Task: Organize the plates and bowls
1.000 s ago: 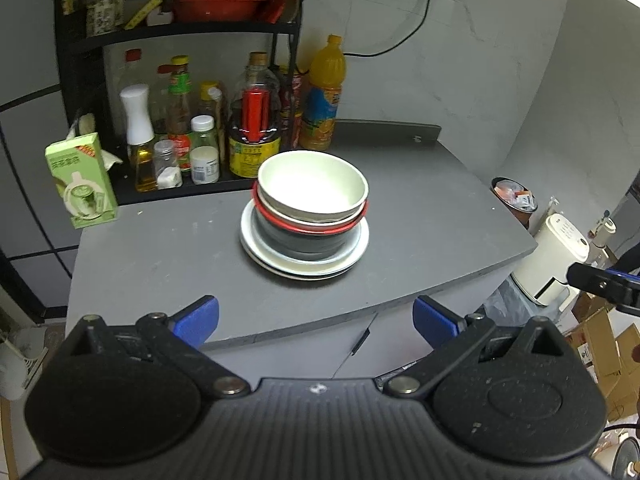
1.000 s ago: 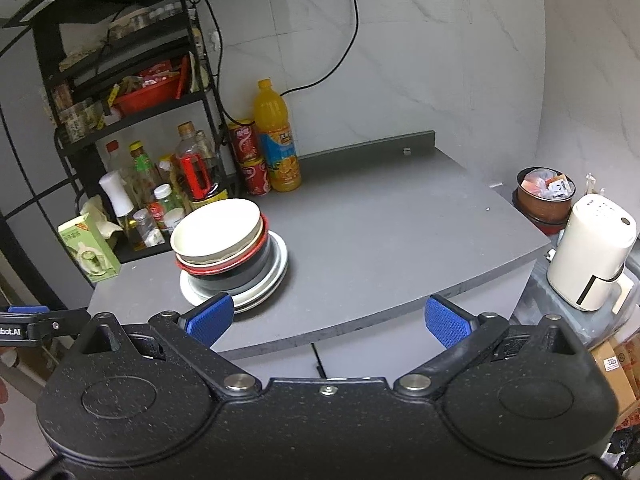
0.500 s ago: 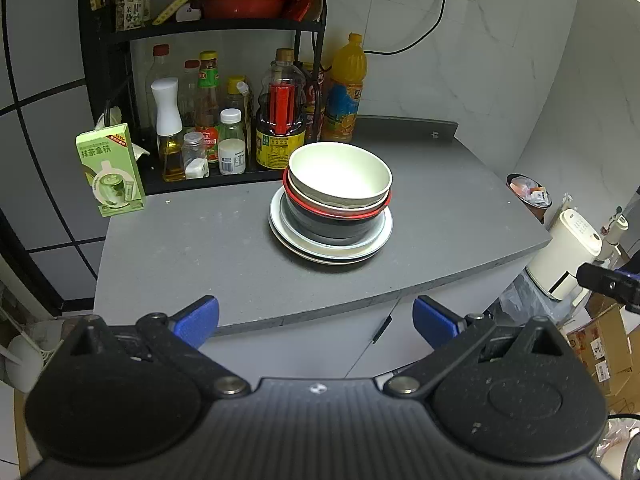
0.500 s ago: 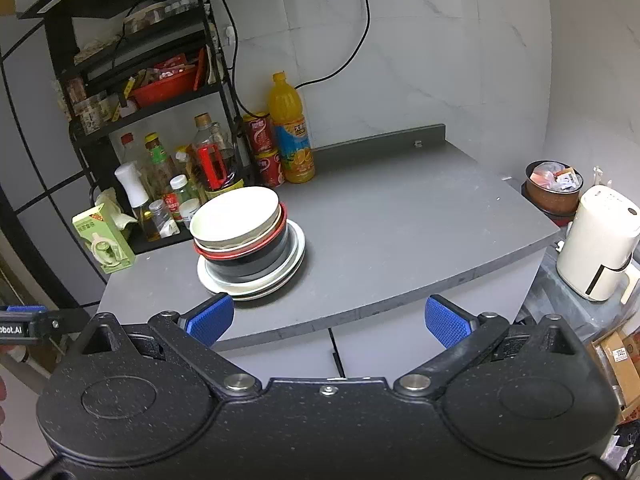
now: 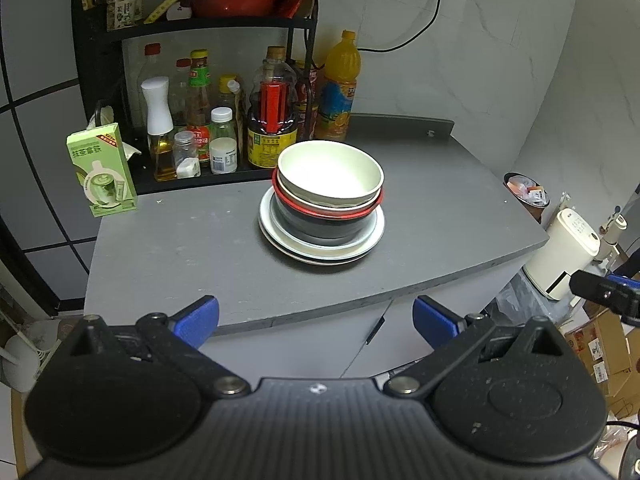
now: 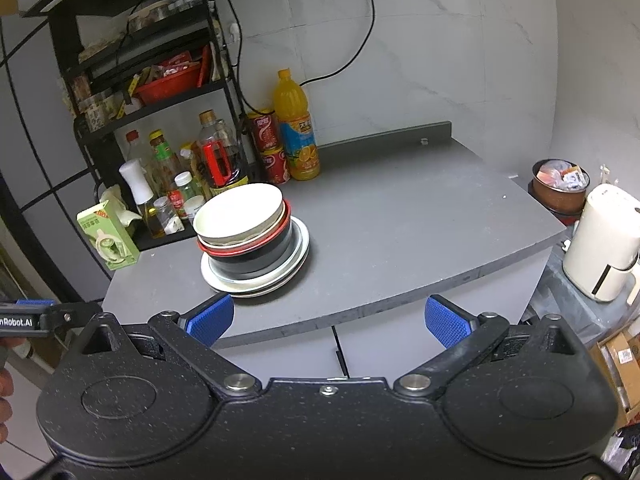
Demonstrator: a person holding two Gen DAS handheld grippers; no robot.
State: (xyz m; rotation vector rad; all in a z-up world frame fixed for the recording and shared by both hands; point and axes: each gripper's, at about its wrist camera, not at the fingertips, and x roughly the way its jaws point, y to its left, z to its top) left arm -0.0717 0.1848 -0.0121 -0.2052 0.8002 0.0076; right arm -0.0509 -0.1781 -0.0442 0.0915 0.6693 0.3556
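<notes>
One stack of dishes stands on the grey counter (image 5: 440,208): a white bowl (image 5: 330,174) on top, a red-rimmed bowl (image 5: 320,210) under it, a dark bowl (image 5: 320,230) below, and white plates (image 5: 320,250) at the bottom. The right wrist view shows the same white bowl (image 6: 240,212) and plates (image 6: 296,256). My left gripper (image 5: 316,316) is open and empty, held off the counter's front edge. Beyond that same edge my right gripper (image 6: 328,316) is open too, holding nothing.
A black rack (image 5: 96,80) with bottles (image 5: 272,116) stands at the back left, an orange juice bottle (image 5: 338,88) beside it. A green carton (image 5: 102,170) sits at the counter's left. A white appliance (image 6: 600,240) and a bin (image 6: 560,184) stand to the right.
Both grippers have drawn back from the counter, so the stack looks smaller and farther. The dishes have not moved. Both grippers stay open.
</notes>
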